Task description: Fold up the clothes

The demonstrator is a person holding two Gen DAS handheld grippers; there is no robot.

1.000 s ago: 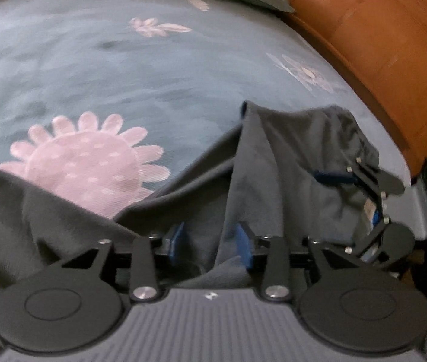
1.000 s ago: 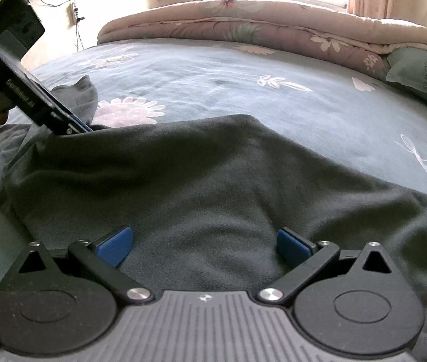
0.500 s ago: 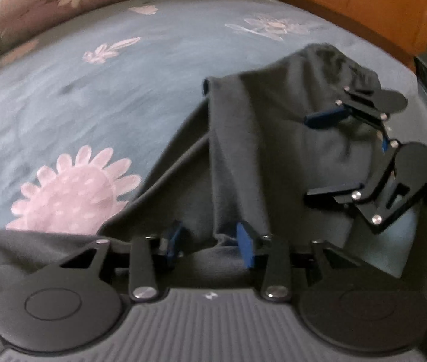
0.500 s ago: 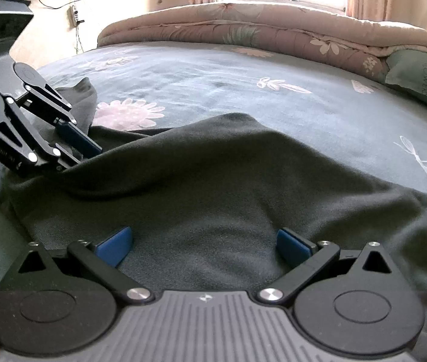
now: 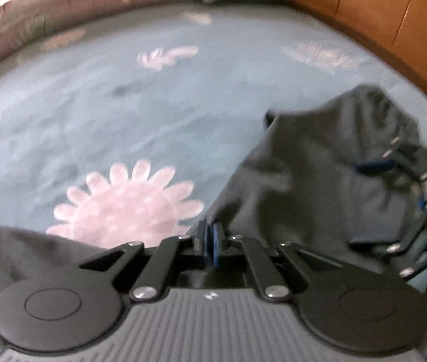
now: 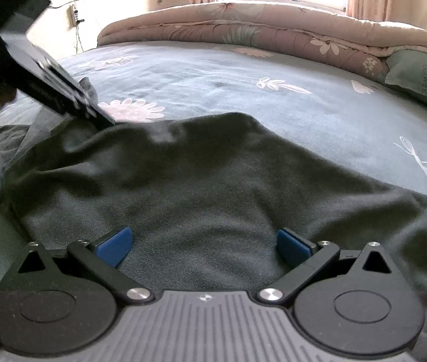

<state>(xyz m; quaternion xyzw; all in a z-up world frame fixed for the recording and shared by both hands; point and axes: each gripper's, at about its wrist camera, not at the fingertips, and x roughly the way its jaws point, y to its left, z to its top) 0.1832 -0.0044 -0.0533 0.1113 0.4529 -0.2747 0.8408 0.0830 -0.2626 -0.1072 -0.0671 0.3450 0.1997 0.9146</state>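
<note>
Two tools work one dark garment spread on the bed. The left-wrist view is motion-blurred. The left tool has its pads pinched together on a cloth edge; the right tool stands wide apart over the fabric. A folded quilt and a pillow line the far side, with bare sheet between.

The whole left wrist view is smeared with blur, so the right gripper at its edge is just a dark shape on the garment. In the right wrist view, the garment runs off the bottom, and the frame cuts the pillow.
</note>
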